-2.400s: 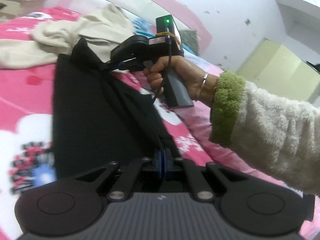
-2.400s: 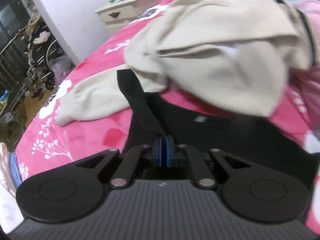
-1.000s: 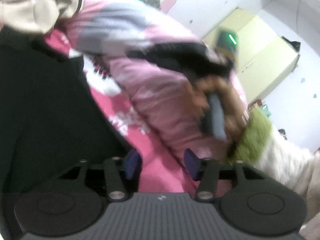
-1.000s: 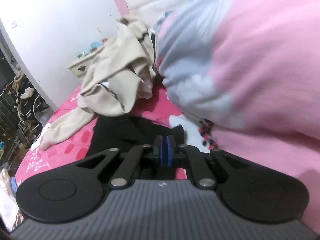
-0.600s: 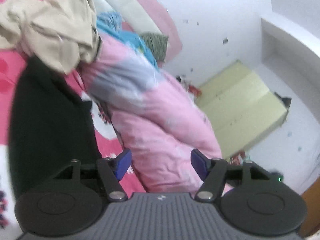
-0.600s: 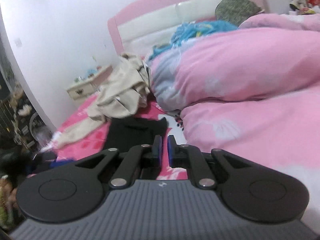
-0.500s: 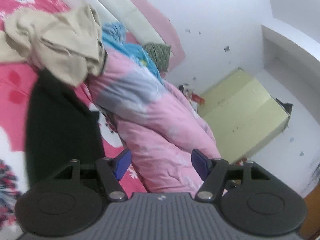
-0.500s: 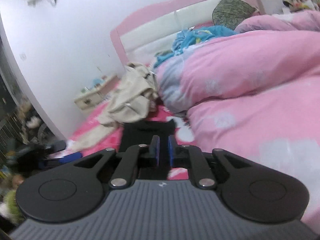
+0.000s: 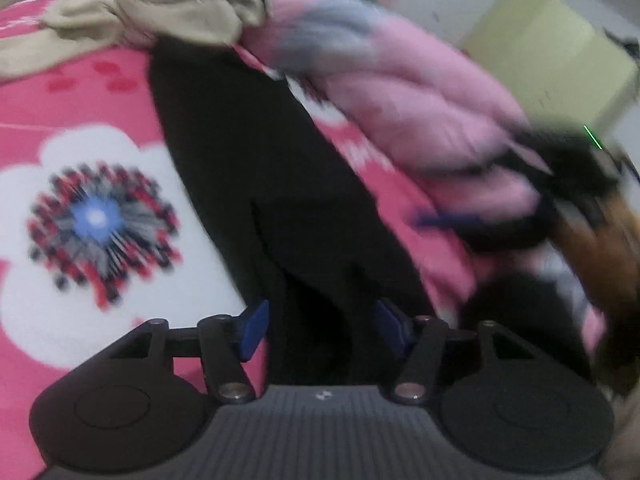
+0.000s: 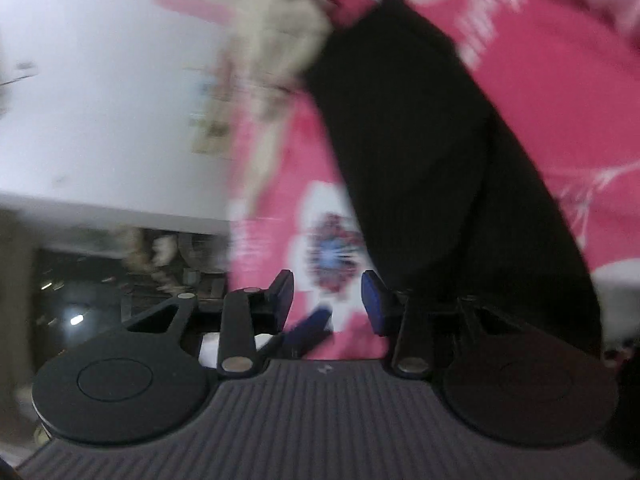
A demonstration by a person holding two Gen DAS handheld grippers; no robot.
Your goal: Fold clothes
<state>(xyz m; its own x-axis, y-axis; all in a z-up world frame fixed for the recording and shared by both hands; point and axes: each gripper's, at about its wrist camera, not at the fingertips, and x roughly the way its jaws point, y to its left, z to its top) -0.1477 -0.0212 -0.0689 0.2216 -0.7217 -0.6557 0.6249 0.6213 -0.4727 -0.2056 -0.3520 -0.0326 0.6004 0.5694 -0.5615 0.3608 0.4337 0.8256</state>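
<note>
Black garment flat, long, on pink floral bedspread. Left hand-held gripper closing, right hand-held gripper opening; both empty.

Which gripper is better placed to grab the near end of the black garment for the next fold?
Left, probably. The left gripper sits over the black garment with cloth between its closing, not yet gripping jaws. The right gripper, jaws opening, frames only the floral bedsheet; the garment lies beside it.
</note>
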